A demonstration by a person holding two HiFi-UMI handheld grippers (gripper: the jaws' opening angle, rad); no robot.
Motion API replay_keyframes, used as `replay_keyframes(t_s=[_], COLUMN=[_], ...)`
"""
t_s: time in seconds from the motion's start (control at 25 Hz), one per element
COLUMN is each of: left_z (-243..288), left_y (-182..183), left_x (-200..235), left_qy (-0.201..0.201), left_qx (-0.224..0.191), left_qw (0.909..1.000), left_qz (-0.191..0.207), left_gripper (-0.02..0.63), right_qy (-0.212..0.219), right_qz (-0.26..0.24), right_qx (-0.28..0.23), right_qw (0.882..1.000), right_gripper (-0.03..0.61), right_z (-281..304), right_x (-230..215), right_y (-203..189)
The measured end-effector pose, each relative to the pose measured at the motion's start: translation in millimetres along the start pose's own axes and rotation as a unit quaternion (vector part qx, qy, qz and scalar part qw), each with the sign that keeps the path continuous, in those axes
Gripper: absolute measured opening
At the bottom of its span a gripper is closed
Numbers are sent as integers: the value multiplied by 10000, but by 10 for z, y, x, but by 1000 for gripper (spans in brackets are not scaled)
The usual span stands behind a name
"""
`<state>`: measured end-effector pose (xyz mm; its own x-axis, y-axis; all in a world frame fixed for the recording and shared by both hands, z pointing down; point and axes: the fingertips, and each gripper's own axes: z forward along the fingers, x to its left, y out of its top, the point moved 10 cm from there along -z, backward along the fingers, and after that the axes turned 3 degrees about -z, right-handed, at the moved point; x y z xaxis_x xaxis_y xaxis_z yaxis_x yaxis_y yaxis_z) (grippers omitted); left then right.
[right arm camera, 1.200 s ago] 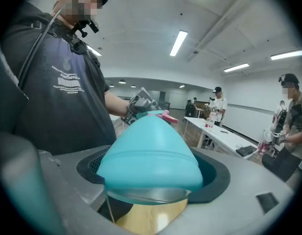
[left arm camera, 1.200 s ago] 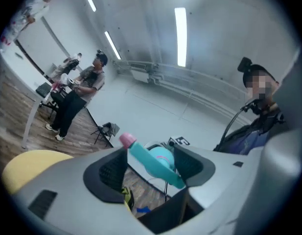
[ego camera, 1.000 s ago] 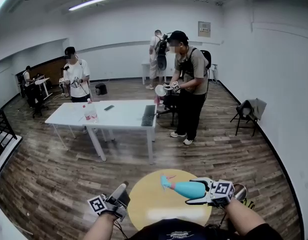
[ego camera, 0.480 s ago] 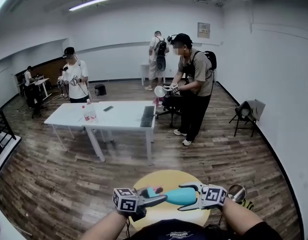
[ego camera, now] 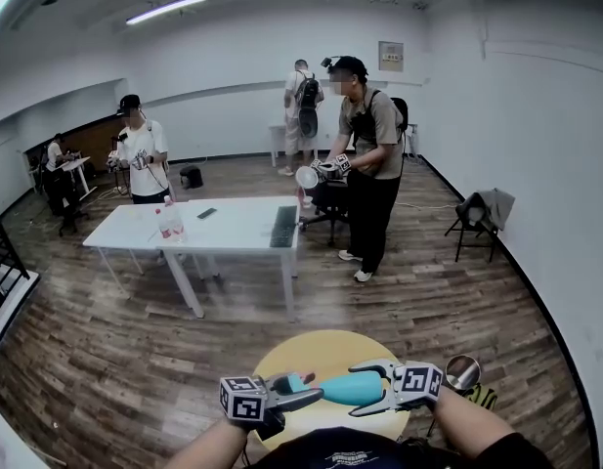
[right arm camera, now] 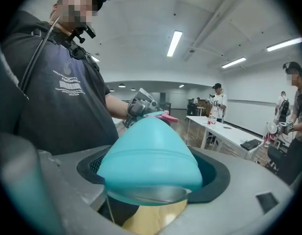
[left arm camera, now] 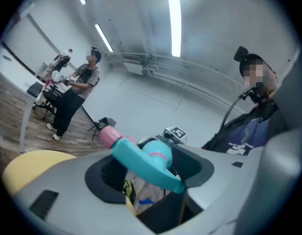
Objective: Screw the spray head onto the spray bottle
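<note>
Yellow and round, the table [ego camera: 281,360] lay just below both tongs. At its middle the right tongs [ego camera: 360,390] were clamped wide on the fat base of the teal bottle [right arm camera: 151,155], holding it on its side above the tabletop with the neck toward the left. From that side the left tongs [ego camera: 307,392] met it. The head [left arm camera: 143,160], teal with a pink nozzle, sat on the neck between the pads, its trigger lying across the gap and touching both. Those jaws had just been opening slightly. Beyond, on wood flooring [ego camera: 106,360], stood a white table [ego camera: 233,225] with a keyboard [ego camera: 281,226] and a water bottle [ego camera: 166,221], a person in a cap [ego camera: 369,135] beside it.
</note>
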<state>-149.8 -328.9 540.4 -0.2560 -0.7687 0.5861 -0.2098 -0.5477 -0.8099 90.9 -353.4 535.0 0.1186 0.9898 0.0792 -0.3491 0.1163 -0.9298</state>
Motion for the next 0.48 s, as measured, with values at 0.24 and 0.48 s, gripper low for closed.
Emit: replay_keyframes(t_s=[0.24,0.48], left_z=[-1416,-1211], left_y=[-84,-37], left_x=[363,251], left_qy=[894,642], left_qx=[-2905,-2174], left_qw=[9395,9673], left_qz=[-1579,-1136], left_gripper=[360,362], right_qy=[-509,-316], right_qz=[821,488], right_qx=[-495,-275], right_qw=[9941,9979], right_gripper=[462,462], right_z=[-353,-183], right_x=[-244,-235], right_y=[-223,-152])
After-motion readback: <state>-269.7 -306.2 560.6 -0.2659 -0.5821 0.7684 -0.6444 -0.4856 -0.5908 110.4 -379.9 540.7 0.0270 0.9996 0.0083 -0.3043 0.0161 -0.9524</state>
